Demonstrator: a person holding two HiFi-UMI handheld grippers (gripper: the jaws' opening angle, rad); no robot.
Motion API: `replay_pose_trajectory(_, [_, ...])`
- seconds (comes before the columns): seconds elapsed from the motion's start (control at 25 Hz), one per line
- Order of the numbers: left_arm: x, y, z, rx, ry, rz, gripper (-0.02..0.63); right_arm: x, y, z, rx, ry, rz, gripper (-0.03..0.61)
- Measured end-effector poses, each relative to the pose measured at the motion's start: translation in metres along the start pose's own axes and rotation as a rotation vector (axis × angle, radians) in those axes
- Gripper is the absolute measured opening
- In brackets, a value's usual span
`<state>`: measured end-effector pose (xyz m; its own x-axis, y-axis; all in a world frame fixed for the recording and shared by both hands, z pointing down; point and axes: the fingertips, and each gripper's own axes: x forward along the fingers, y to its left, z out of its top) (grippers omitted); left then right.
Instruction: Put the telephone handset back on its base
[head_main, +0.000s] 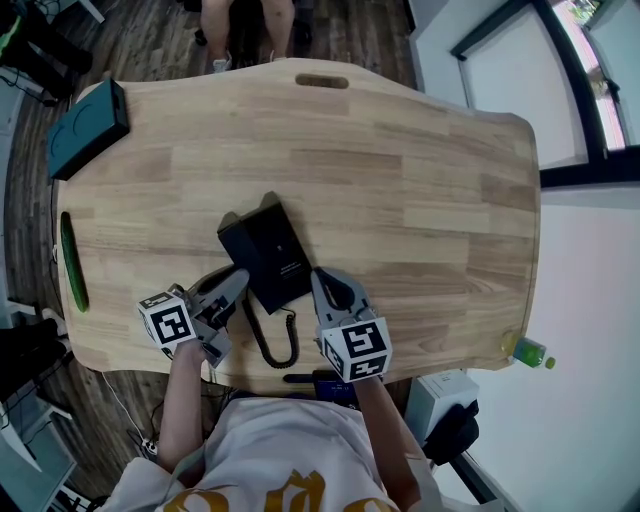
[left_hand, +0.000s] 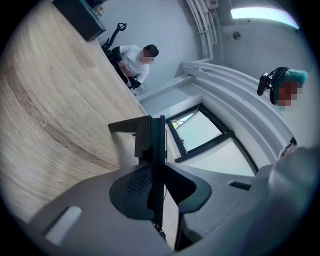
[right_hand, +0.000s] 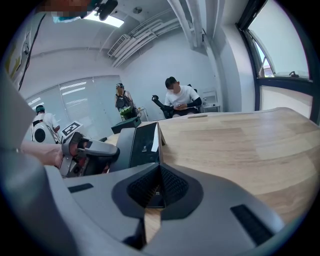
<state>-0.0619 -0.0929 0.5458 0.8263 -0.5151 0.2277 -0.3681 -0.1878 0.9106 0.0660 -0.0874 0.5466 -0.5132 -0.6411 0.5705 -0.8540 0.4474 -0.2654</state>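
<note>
Black handset (left_hand: 152, 142) lay near-left of the base (right_hand: 142, 145) on the table (head_main: 420, 180), clamped in the left gripper (left_hand: 156, 172). The right gripper (right_hand: 159, 172), jaws narrow, seemingly pinched the base's near corner. Gripping was done; next, lift and seat it squarely.

I'd call this a shared office or lab-style workroom. A big pale wooden table (head_main: 400, 150) with a cable slot (head_main: 322, 81) cut near its far edge carries a black desk telephone (head_main: 268, 248) and stands on a wood-plank floor (head_main: 150, 40). Around it are white walls, a dark-framed window (left_hand: 200, 132), glass partitions (right_hand: 75, 97), bare ceiling pipes (right_hand: 145, 42) and a strip light (left_hand: 260, 12), and a person (right_hand: 181, 97) sits in an office chair across the room.
</note>
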Motion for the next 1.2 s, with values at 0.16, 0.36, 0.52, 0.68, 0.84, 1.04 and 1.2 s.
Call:
replay_pose_trajectory(0.16, [-0.002,0.004,-0.001,-0.020,-0.018,0.032,0.083,0.000,0.003,0.001,-0.001,-0.003,0.006,0.003])
replay_pose_trajectory(0.36, [-0.001,0.011,-0.002,-0.017,-0.012,0.056,0.147,-0.003,0.001,0.001,-0.003,-0.006,0.002,0.003])
replay_pose_trajectory(0.52, [0.000,0.004,-0.001,0.004,-0.025,0.015,0.091,-0.005,0.002,0.002,-0.005,-0.010,0.003,0.003])
replay_pose_trajectory(0.68, [0.000,0.001,0.001,0.012,-0.061,-0.011,0.071,-0.005,0.005,0.001,-0.006,-0.008,0.007,0.003])
replay_pose_trajectory(0.84, [0.001,0.004,0.002,-0.027,-0.081,-0.065,0.071,-0.007,0.003,-0.002,-0.001,-0.005,0.007,0.003])
replay_pose_trajectory(1.04, [0.002,0.009,0.003,-0.025,-0.112,-0.063,0.071,-0.008,0.001,-0.002,0.004,-0.006,0.007,0.003])
replay_pose_trajectory(1.2, [0.000,0.011,0.003,-0.041,-0.148,-0.037,0.074,-0.009,-0.001,-0.001,0.007,-0.008,0.003,0.003])
